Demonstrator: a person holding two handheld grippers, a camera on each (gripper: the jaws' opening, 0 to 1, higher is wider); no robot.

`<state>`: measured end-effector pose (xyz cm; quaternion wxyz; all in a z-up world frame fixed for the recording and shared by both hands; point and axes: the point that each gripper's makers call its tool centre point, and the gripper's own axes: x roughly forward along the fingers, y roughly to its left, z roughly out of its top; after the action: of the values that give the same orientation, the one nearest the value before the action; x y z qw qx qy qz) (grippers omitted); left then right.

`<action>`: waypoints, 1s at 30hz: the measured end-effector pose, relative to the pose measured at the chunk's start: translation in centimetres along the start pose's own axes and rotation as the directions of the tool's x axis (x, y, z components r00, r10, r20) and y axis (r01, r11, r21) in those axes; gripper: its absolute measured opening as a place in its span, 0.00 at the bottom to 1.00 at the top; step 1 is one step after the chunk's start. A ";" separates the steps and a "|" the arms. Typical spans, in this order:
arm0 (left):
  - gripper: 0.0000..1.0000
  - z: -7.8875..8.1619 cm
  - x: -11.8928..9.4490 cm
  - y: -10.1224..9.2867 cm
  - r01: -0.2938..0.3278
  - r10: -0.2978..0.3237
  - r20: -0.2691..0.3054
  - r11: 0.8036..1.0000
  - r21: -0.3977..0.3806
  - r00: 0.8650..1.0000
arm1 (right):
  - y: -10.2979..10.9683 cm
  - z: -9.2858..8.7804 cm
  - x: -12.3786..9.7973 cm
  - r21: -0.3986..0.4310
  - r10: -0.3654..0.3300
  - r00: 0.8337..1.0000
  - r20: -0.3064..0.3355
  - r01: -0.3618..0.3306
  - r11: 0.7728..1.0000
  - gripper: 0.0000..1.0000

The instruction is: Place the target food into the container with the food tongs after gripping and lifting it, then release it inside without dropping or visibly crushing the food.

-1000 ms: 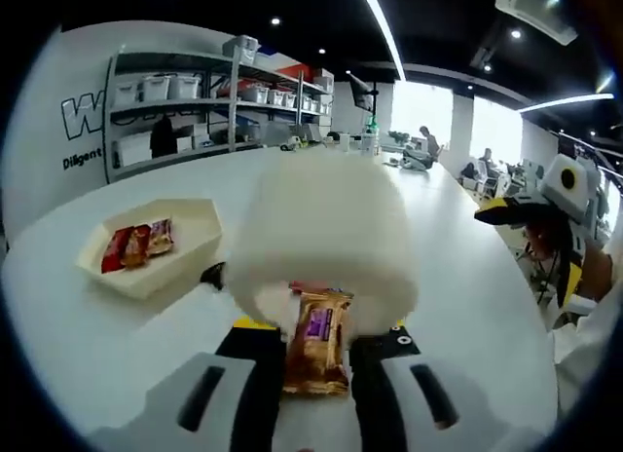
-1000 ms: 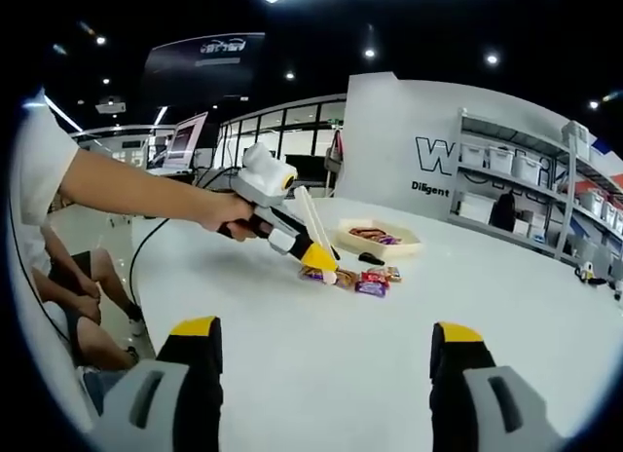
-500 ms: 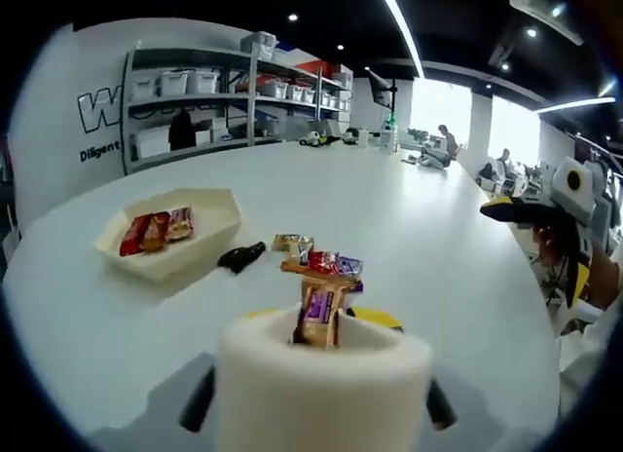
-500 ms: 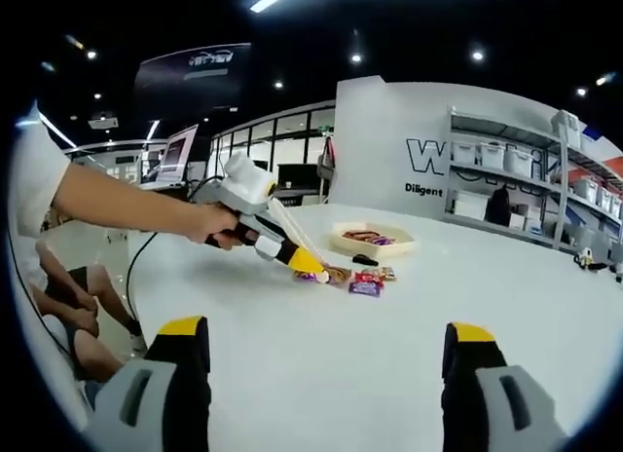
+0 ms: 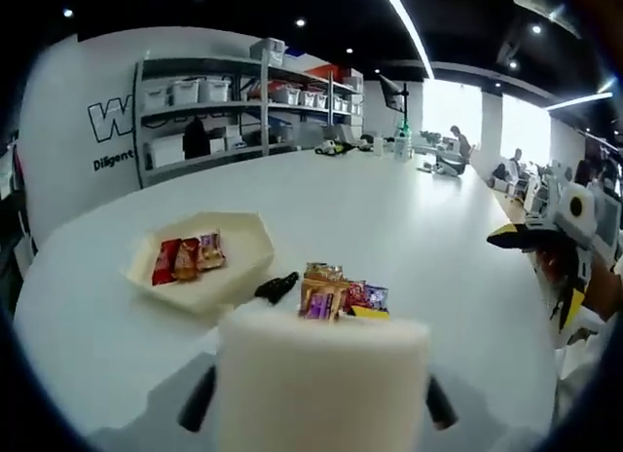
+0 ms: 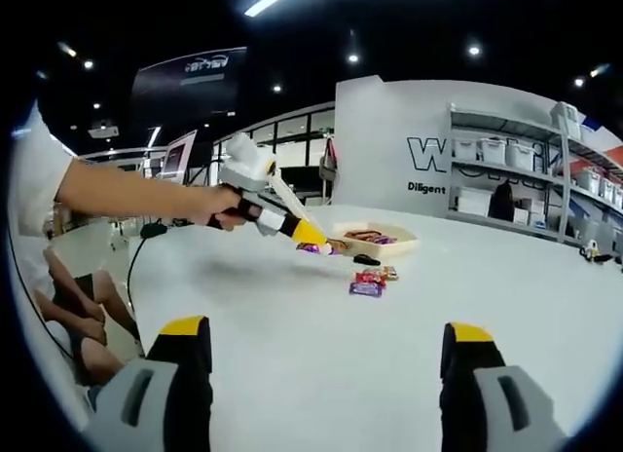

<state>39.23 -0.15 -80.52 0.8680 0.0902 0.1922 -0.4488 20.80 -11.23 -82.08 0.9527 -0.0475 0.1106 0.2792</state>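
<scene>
Snack packet (image 6: pixel 313 247): pinched in tongs (image 6: pixel 282 210) held shut by left gripper (image 6: pixel 255 201), raised just short of tray (image 6: pixel 374 242).
Right gripper (image 6: pixel 324 374): fingers wide apart, empty.
Advice: carry level over tray, lower, then ease open.

Left tongs (image 6: pixel 313 240): held in person's hand (image 6: pixel 222 207), bare forearm extended from view's left, tips closed on small wrapped snack (image 6: pixel 313 247), raised above counter (image 6: pixel 409 345). Right tongs (image 6: pixel 319 374): jaws spread wide apart, nothing between them, level over counter.
</scene>
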 end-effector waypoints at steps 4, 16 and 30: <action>0.23 0.6 0.2 1.1 -0.028 0.029 -0.004 0.999 0.023 1.000 | -0.1 -0.1 0.0 0.008 0.003 1.000 0.003 -0.003 1.000 0.97; 0.23 4.5 2.6 5.1 -0.090 0.091 0.033 0.995 -0.035 0.995 | -1.1 -0.9 -0.3 0.023 -0.010 1.000 -0.012 0.010 1.000 0.97; 0.22 4.0 7.8 8.3 -0.128 0.128 -0.061 0.992 0.004 0.990 | -2.5 -2.1 0.1 0.024 -0.036 0.998 -0.050 0.038 0.999 0.96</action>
<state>51.02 -2.43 -80.26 0.8888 0.1161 0.2126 -0.3890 21.81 -13.60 -84.01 0.9551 -0.0448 0.1367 0.2589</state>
